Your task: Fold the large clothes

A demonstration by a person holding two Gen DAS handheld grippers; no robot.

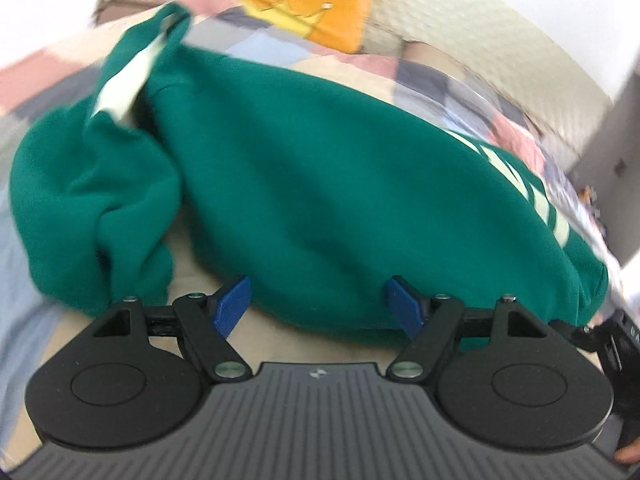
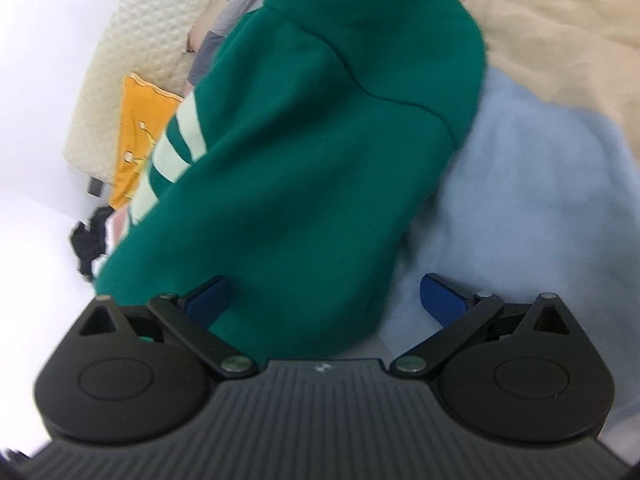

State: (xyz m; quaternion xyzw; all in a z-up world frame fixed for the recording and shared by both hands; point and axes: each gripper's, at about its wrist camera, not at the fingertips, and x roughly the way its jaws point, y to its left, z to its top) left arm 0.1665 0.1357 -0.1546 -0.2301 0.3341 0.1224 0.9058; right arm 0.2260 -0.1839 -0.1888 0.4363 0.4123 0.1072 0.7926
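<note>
A green sweatshirt [image 1: 320, 168] of thick, matte fleece lies in a broad, rounded heap on a quilt [image 1: 460, 80]. The quilt is a patchwork of soft squares in pink, grey, pale blue and cream. Pale mint stripes [image 1: 536, 196] cross the sweatshirt at its right edge in the left wrist view. At its upper left, a bunched sleeve [image 1: 92, 200] folds over itself in loose, puffy rolls, with a white inner patch [image 1: 128, 88] showing among them. In the right wrist view a stitched seam [image 2: 384, 92] curves across the sweatshirt, and its hem hangs as a smooth, blunt lobe.

Beyond the sweatshirt, an orange cushion [image 1: 316, 12] with a yellow crown design and small round buttons rests on the quilt. Behind it stands a cream surface [image 1: 480, 28] with a bubbled, quilted texture. Under the sweatshirt's right side in the right wrist view, the cloth is a fuzzy, pale blue patch [image 2: 520, 208], with wrinkled beige cloth [image 2: 560, 20] above it.

The left gripper [image 1: 318, 304] is released. Its ribbed blue pads [image 1: 232, 304] stand wide apart just at the sweatshirt's near hem, clenching nothing. The right gripper [image 2: 326, 300] is also spread wide. Its left pad [image 2: 208, 300] lies over the sweatshirt's lower edge and its right pad over the blue patch. The green hem sits between them, unpinched. Both grippers have black, rounded bodies with ridged grey housings.
</note>
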